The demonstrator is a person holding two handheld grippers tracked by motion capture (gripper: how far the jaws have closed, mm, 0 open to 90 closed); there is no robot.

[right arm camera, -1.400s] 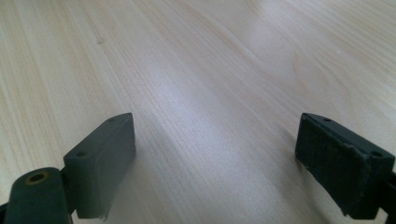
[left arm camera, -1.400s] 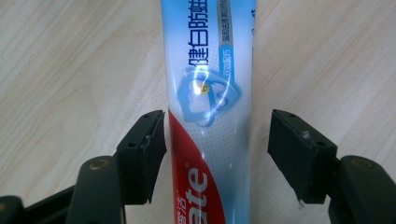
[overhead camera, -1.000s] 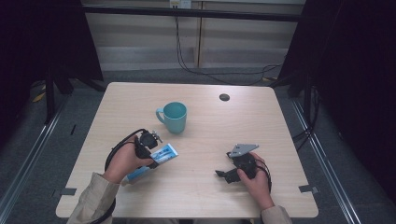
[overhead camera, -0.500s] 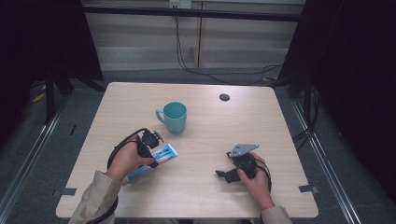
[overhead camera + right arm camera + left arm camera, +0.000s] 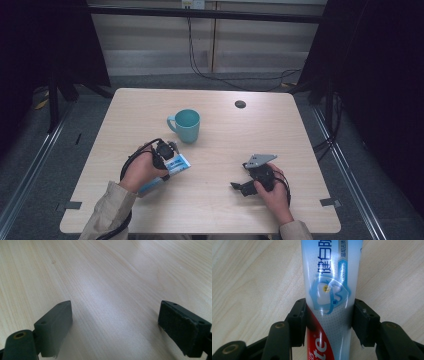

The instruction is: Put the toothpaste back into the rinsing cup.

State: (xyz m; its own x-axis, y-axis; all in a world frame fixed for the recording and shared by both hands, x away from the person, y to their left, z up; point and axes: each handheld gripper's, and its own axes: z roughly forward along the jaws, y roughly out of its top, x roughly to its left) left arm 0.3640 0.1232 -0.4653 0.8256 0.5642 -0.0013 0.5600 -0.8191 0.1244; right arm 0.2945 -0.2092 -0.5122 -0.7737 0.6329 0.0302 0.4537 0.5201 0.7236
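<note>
High view: left gripper [image 5: 167, 156] at lower left over a toothpaste tube [image 5: 176, 165] lying flat on the pale wood table [image 5: 280, 130]; teal mug [image 5: 186, 125] just above; right gripper [image 5: 250, 181] rests lower right.
Left gripper view: jaws pinch the glossy, soft tube [image 5: 329, 295] at centre — squeeze gently, lift level.
Right gripper view: jaws wide apart, empty — matte pads [image 5: 56, 325] over grained wood.

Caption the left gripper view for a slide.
Left gripper straddling a toothpaste tube lying on the wooden table, jaws against both its sides.
</note>
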